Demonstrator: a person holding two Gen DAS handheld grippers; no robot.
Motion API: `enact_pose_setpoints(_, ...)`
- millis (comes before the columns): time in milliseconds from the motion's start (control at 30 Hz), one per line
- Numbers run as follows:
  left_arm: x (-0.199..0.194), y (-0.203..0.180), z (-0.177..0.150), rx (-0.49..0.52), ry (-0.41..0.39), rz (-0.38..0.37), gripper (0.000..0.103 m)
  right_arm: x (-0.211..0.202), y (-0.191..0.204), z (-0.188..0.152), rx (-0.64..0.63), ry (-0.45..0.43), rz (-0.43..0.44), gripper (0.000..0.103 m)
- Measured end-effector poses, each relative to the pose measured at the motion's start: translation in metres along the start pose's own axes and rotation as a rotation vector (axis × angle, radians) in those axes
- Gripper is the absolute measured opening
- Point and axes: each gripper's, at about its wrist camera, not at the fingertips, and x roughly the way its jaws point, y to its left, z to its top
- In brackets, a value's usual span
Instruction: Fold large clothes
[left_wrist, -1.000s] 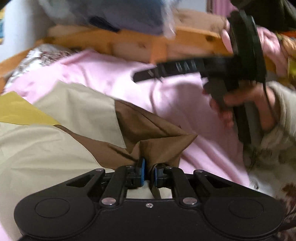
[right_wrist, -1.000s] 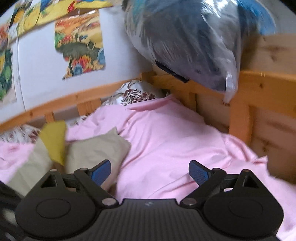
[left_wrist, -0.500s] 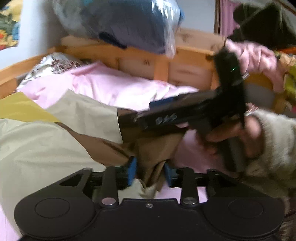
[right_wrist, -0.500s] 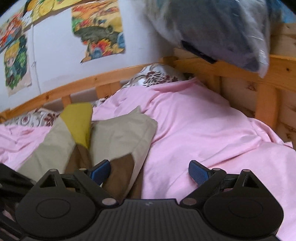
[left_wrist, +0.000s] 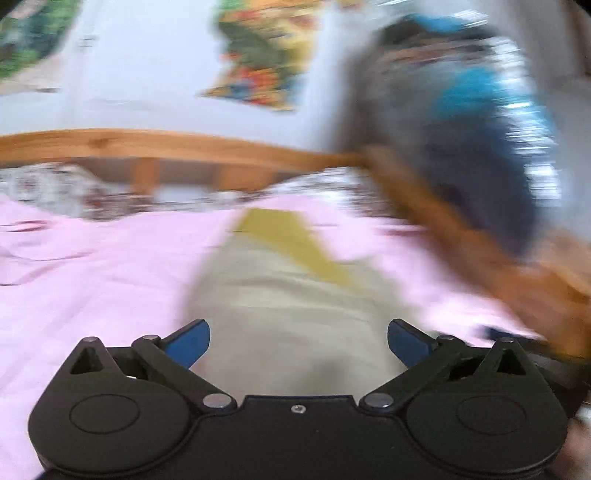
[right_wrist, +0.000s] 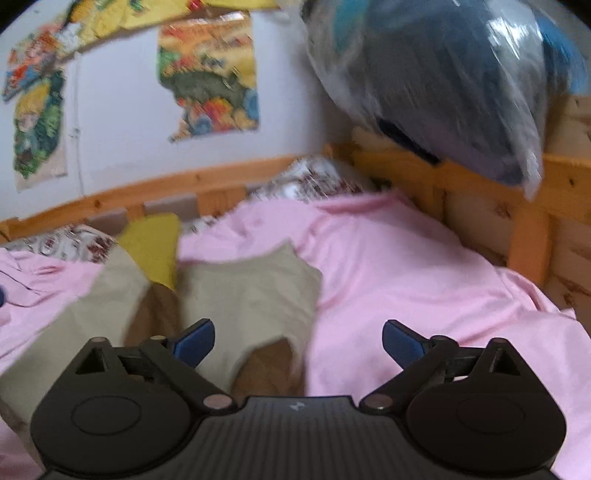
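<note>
— On the pink sheet (right_wrist: 406, 266) lies the garment (right_wrist: 251, 291), beige with brown and yellow parts, partly folded.
— And both tools?
— The left gripper (left_wrist: 298, 343) has its jaws wide apart above the beige cloth, holding nothing. The right gripper (right_wrist: 298, 341) is wide too, over the garment's edge; its left fingertip (right_wrist: 195, 341) is above the beige.
— Behind?
— A wooden bed rail (right_wrist: 480, 173) and a plastic bag (right_wrist: 443, 81) on it.

Pale wall (right_wrist: 122, 122) with torn posters (right_wrist: 210, 74) behind a wooden bed frame (right_wrist: 524, 229).
</note>
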Motion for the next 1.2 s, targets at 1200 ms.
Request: enact_pose_setpoints(1200,0.056,0.004,-0.023,-0.083,0.137,0.023,0.102,0.021,0.035,-0.034,-0.21,0.108,-0.078,0.103)
